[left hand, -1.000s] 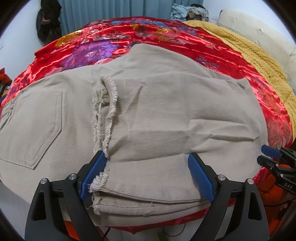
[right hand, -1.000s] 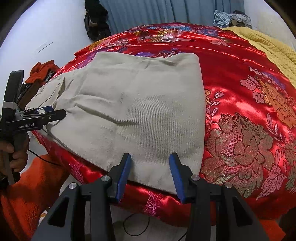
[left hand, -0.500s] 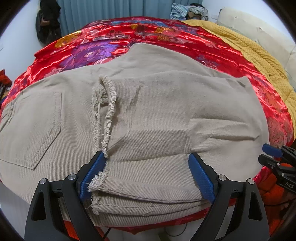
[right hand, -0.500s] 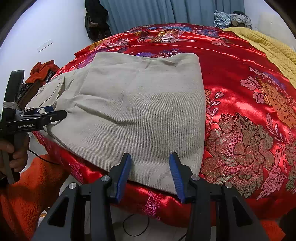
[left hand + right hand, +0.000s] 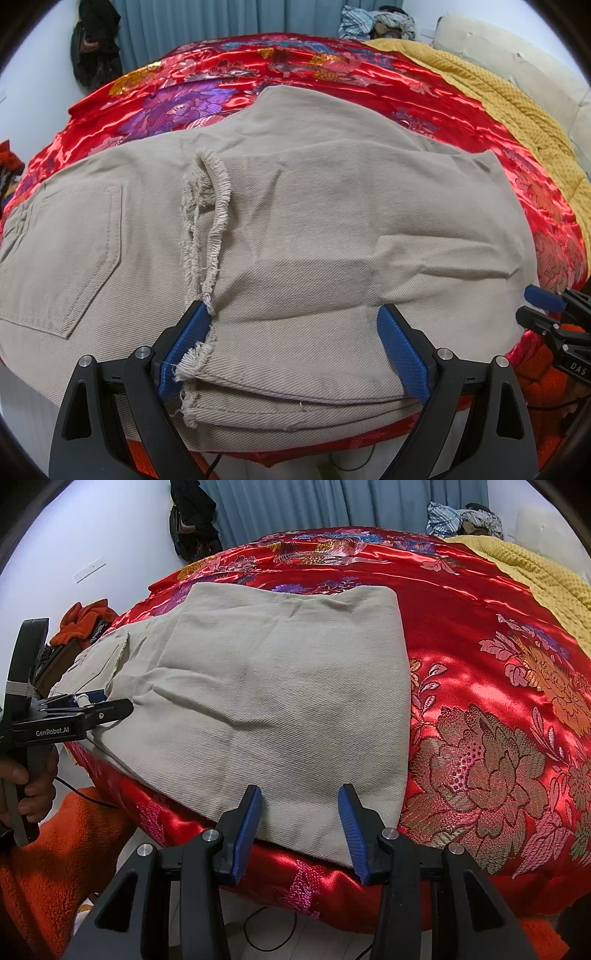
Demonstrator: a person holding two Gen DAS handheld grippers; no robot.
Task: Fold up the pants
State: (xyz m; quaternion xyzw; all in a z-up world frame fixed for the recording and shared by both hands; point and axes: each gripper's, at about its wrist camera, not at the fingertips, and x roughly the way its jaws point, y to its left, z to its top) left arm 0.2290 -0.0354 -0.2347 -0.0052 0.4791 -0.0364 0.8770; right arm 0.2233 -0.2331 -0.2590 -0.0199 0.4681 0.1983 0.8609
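Note:
Beige pants (image 5: 314, 240) lie folded on the red satin bedspread (image 5: 295, 70), legs doubled over so the frayed hems (image 5: 210, 206) rest near the back pocket (image 5: 62, 258). My left gripper (image 5: 295, 343) is open, its blue pads straddling the stacked near edge of the fold at the frayed corner. My right gripper (image 5: 299, 819) is open at the pants' (image 5: 280, 694) other near edge, by the folded end. Each gripper shows in the other's view: the right (image 5: 546, 310) and the left (image 5: 92, 709).
The bed's near edge drops to the floor just under both grippers. A yellow knit blanket (image 5: 517, 110) covers the far right of the bed. Clothes (image 5: 465, 517) are piled at the back by blue curtains. An orange fleece sleeve (image 5: 55, 867) is at lower left.

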